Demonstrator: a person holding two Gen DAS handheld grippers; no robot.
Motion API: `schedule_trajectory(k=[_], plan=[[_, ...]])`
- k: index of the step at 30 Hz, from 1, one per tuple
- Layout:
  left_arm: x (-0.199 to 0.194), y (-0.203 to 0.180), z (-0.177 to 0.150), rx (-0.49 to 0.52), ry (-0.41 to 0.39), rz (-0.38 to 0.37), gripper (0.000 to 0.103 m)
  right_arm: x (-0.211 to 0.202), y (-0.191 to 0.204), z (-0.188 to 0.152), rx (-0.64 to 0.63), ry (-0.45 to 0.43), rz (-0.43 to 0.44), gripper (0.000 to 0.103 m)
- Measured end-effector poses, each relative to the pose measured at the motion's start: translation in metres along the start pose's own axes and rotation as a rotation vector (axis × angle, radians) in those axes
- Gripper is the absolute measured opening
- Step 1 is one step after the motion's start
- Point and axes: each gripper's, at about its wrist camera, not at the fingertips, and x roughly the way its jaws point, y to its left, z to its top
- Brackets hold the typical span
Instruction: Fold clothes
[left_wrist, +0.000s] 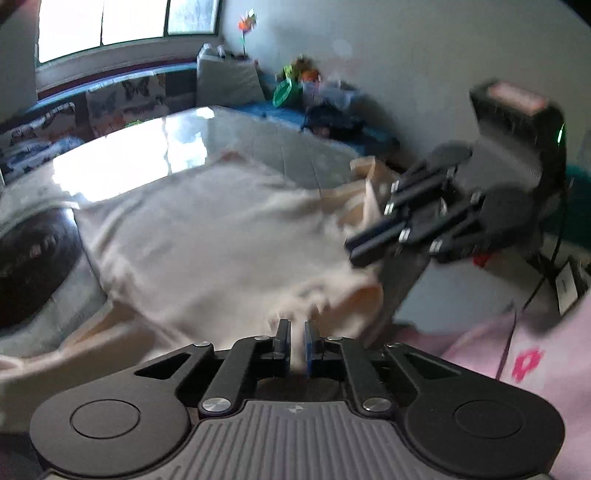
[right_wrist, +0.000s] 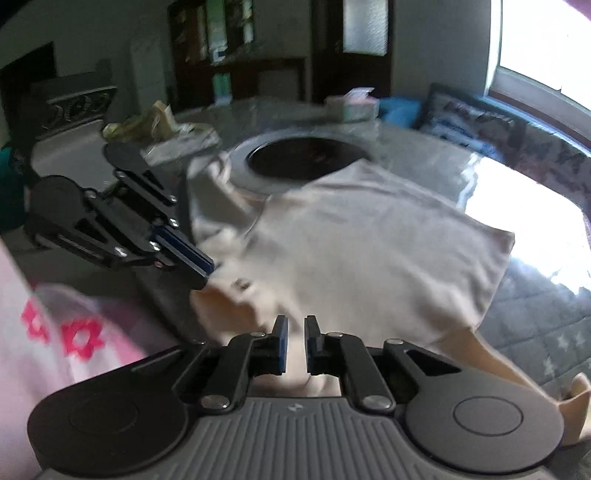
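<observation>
Left claw (left_wrist: 296, 334) is pinching the near hem of the cream shirt (left_wrist: 221, 236), fingers nearly together on the cloth. Shirt is lying spread over the glossy worktop (left_wrist: 122, 155), partly covering a dark round inset (right_wrist: 306, 157). Right claw (right_wrist: 295, 332) is gripping the same near edge, narrow.

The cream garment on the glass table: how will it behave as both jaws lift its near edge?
The cream garment probably drapes limply; it already wrinkles and sags near the left gripper and right gripper. It looks light. On the glossy table it may slide.
</observation>
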Motion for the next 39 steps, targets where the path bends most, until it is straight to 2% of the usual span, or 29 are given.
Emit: schedule_trajectory(k=[3,7,11,15,20,21,23,25,27,33,35,36,39], plan=[[0.009,0.008,0.012,-0.047,-0.033,-0.002,0.008,0.016,-0.005,-0.001,0.032,-0.009,0.007,0.010],[0.021,0.019,0.027,-0.109,-0.076,-0.004,0.009,0.039,0.003,-0.013,0.044,0.030,0.054,0.011],[0.045,0.024,0.031,-0.175,-0.075,-0.049,0.009,0.022,0.000,-0.020,0.085,0.002,0.052,0.014],[0.064,0.018,0.030,-0.194,-0.057,-0.106,0.009,-0.015,-0.030,-0.025,0.180,-0.062,-0.101,0.018],[0.077,-0.001,0.027,-0.145,-0.035,-0.148,0.012,-0.045,-0.090,-0.033,0.302,-0.107,-0.452,0.024],[0.077,-0.003,0.026,-0.145,-0.033,-0.153,0.012,-0.047,-0.102,-0.034,0.324,-0.110,-0.517,0.030],[0.079,-0.006,0.024,-0.145,-0.026,-0.159,0.012,-0.048,-0.124,-0.036,0.363,-0.104,-0.599,0.034],[0.081,-0.008,0.022,-0.148,-0.018,-0.156,0.014,-0.044,-0.146,-0.037,0.398,-0.081,-0.641,0.034],[0.083,-0.009,0.021,-0.150,-0.013,-0.158,0.014,-0.038,-0.160,-0.036,0.415,-0.051,-0.647,0.033],[0.085,-0.014,0.020,-0.141,-0.014,-0.169,0.024,-0.013,-0.175,-0.045,0.411,0.066,-0.676,0.031],[0.086,-0.015,0.020,-0.141,-0.013,-0.173,0.026,-0.009,-0.176,-0.048,0.404,0.095,-0.689,0.018],[0.087,-0.015,0.020,-0.140,-0.012,-0.174,0.027,-0.009,-0.176,-0.048,0.397,0.096,-0.690,0.007],[0.088,-0.016,0.020,-0.136,-0.011,-0.175,0.028,-0.019,-0.170,-0.044,0.388,0.026,-0.703,0.005]])
